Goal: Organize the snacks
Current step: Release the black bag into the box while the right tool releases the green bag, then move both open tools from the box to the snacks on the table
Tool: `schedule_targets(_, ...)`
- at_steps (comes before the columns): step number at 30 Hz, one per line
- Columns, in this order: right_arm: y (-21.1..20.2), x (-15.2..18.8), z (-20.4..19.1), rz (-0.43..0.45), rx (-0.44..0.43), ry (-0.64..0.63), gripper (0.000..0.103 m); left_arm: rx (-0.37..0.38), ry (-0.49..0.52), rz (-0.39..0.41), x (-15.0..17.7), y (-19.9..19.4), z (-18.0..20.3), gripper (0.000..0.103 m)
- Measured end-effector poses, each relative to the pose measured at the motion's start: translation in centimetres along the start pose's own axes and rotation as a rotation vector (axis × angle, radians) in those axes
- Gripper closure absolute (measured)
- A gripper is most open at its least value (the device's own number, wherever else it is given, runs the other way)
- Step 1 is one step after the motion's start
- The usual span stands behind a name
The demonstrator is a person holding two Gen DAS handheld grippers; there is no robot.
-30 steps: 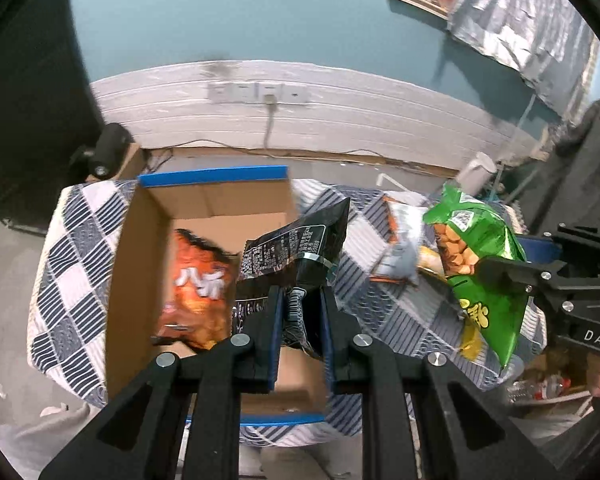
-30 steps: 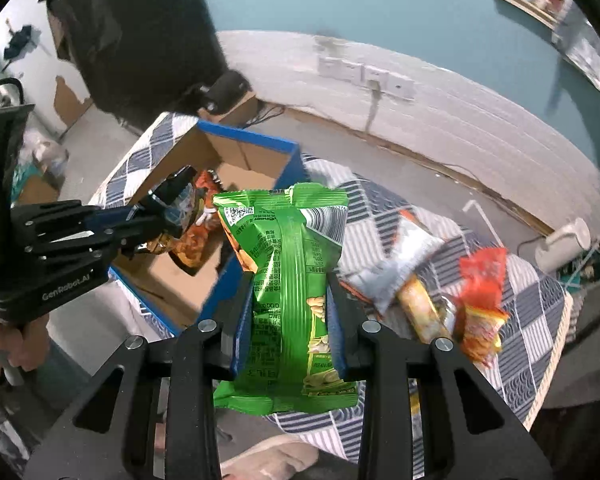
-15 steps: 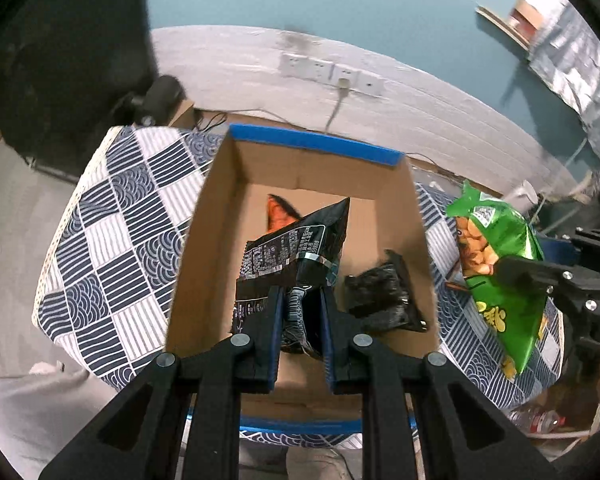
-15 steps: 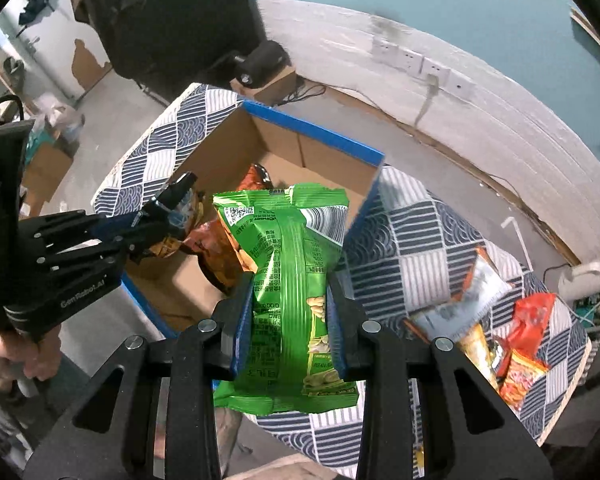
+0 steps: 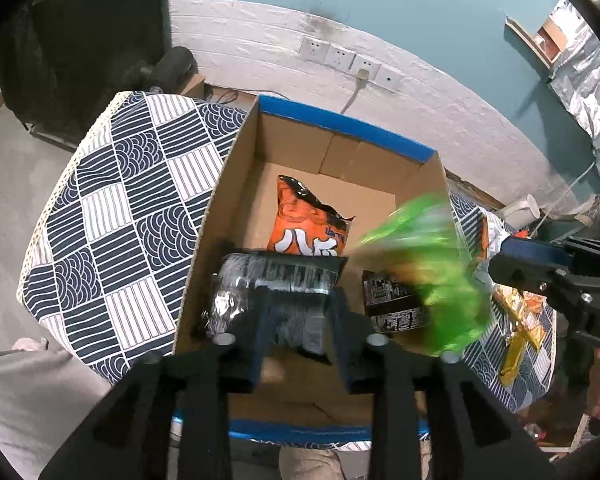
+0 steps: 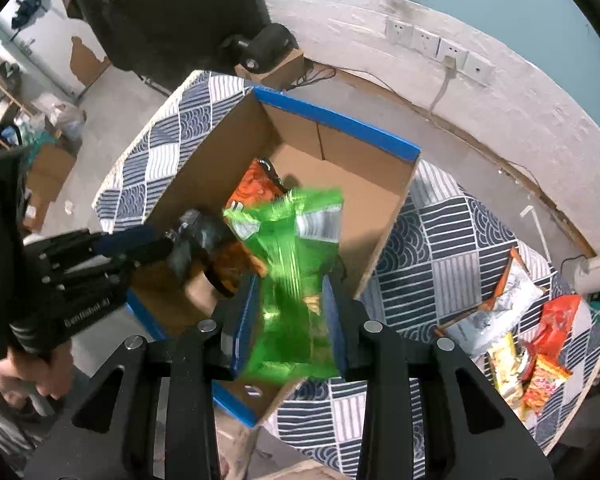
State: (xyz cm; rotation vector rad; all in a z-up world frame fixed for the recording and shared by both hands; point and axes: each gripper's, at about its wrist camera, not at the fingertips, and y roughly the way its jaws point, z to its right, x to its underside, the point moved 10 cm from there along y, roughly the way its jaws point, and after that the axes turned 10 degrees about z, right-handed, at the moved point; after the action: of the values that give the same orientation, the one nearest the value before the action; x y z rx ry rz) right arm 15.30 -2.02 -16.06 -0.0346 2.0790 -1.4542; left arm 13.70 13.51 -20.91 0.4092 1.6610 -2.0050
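Both tongs hang over the cardboard box (image 5: 220, 184), pointing steeply down. The left gripper (image 5: 296, 320) has just been opening: its jaws stand spread, the black snack bag (image 5: 276, 280) between them, lying crosswise. The right gripper (image 6: 290, 320), just beside it, appears to pinch the green snack bag (image 6: 292, 248) lightly, though blur hides the contact; its long axis runs ahead into the box, directly below.
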Motion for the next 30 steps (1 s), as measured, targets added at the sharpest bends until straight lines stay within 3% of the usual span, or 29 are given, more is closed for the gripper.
schedule_targets(3,0.1,-0.2,0.1,-0.001,0.009,0.011,0.07,-0.023,0.004,0.024,-0.3,-0.2,-0.2,0.041)
schedule_targets(4,0.1,-0.2,0.2,-0.001,0.01,0.013,0.07,-0.029,0.006,0.028,-0.4,-0.2,-0.3,0.04)
schedule_targets(10,-0.2,0.2,0.8,0.001,0.042,0.005,0.07,-0.023,0.012,0.047,-0.7,-0.4,-0.2,0.039)
schedule_targets(13,-0.5,0.4,1.2,0.008,0.053,0.004,0.06,-0.026,0.047,0.08,-1.0,-0.8,0.4,0.038)
schedule_targets(20,-1.6,1.0,2.4,0.023,0.068,0.014,0.06,-0.006,0.082,0.107,-1.5,-1.2,2.6,0.038)
schedule_targets(30,-3.9,4.5,7.8,0.034,0.135,0.05,0.06,0.059,0.124,0.047,-0.5,-0.6,8.3,0.038)
